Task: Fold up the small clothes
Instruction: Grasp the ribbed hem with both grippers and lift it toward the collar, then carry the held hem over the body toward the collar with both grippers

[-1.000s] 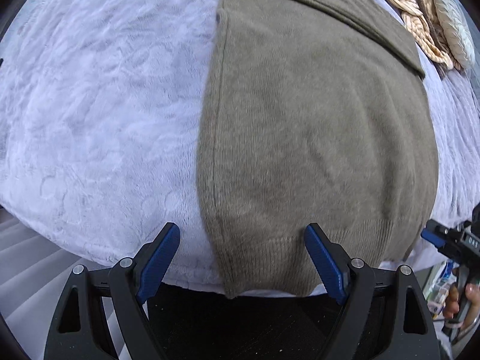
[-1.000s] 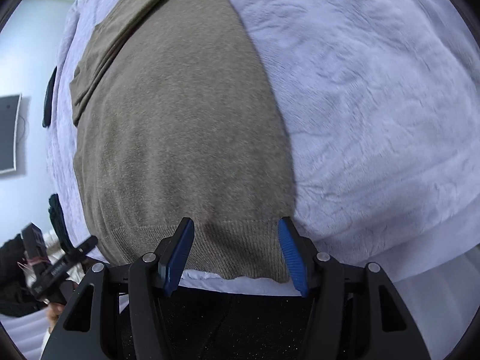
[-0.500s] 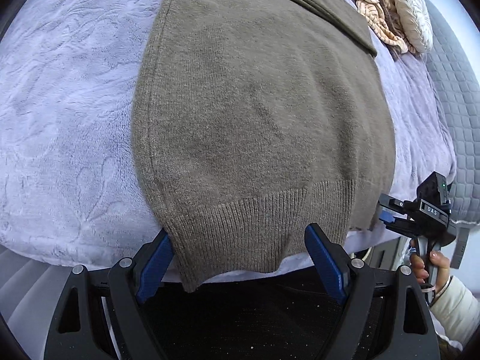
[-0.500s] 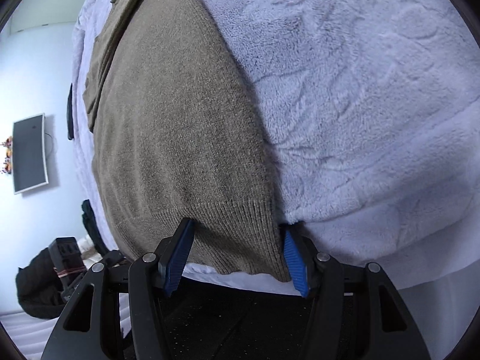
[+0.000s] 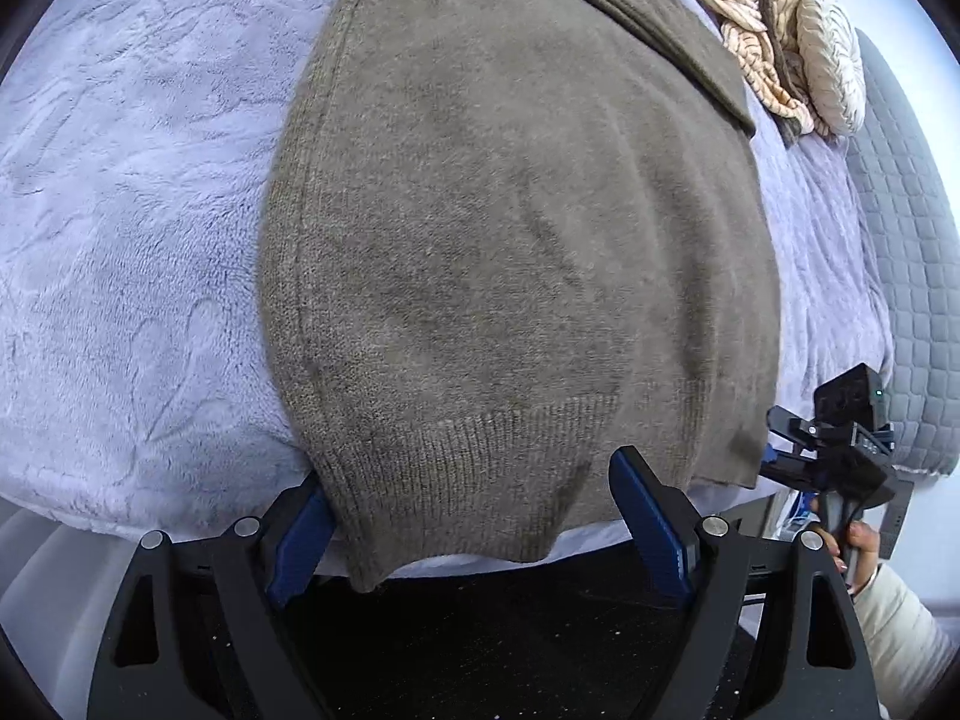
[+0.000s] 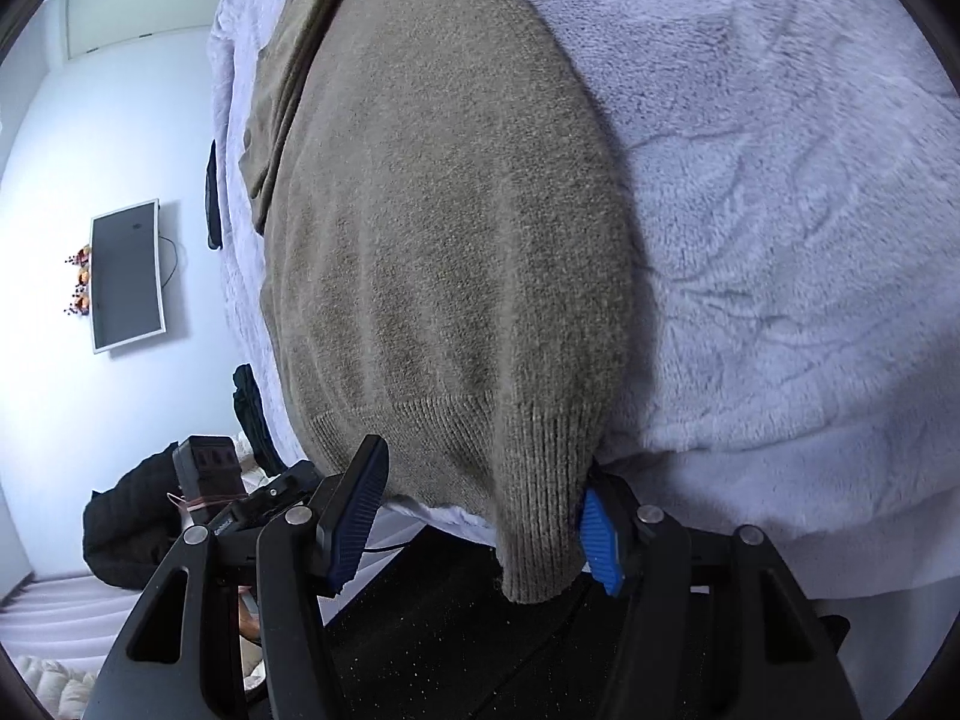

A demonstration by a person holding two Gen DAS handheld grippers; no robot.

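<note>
The sweater (image 5: 516, 252) is matt, fuzzy knit with a ribbed hem; the blanket (image 5: 132, 192) is plush fleece; the gripper pads (image 5: 645, 531) are ridged plastic.

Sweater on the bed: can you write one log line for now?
sweater: flat on blanket | left gripper: open at hem corner | right gripper: open at other corner

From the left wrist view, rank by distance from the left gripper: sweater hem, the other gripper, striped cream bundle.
1. Sweater hem: between the left gripper's open jaws.
2. Right gripper: lower right, at the hem's other corner.
3. Striped cream bundle: far, upper right.
</note>
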